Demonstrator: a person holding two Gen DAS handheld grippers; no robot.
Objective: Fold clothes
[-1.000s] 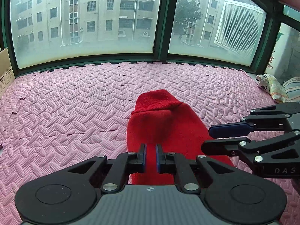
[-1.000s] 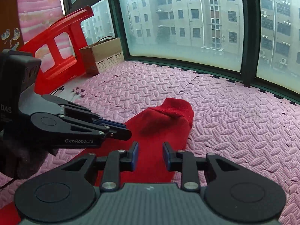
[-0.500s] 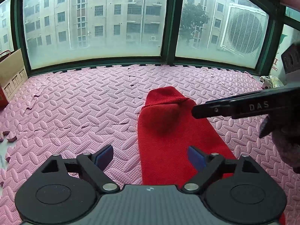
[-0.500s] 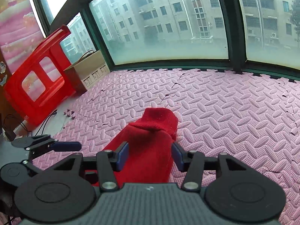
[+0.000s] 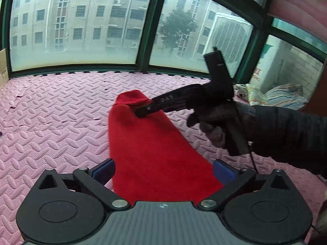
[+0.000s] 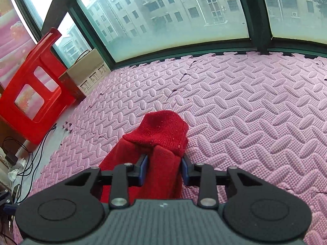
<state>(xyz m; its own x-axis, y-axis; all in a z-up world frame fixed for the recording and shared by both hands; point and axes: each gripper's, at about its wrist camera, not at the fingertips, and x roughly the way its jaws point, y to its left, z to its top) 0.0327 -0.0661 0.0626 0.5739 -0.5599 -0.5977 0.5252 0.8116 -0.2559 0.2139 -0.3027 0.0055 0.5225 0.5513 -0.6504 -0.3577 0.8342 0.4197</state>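
Note:
A red knitted garment [image 5: 151, 149] lies as a long strip on the pink foam mat [image 5: 51, 122], its ribbed cuff end [image 5: 130, 98] pointing at the window. My left gripper [image 5: 163, 171] is open wide, its blue pads either side of the strip's near part. My right gripper [image 6: 163, 168] is open, its pads straddling the strip just behind the cuff [image 6: 161, 130]. In the left wrist view the right gripper [image 5: 143, 111] reaches in from the right over the cuff end, held by a dark gloved hand [image 5: 216, 122].
A red plastic stool [image 6: 30, 94] and a cardboard box [image 6: 85, 75] stand at the mat's left edge, with cables [image 6: 26, 159] on the bare floor. Folded patterned cloths [image 5: 271, 98] lie at the far right. Green-framed windows [image 5: 143, 30] bound the far side.
My left gripper has opened from shut and let go of the garment. My right gripper has moved forward along the strip to the cuff end.

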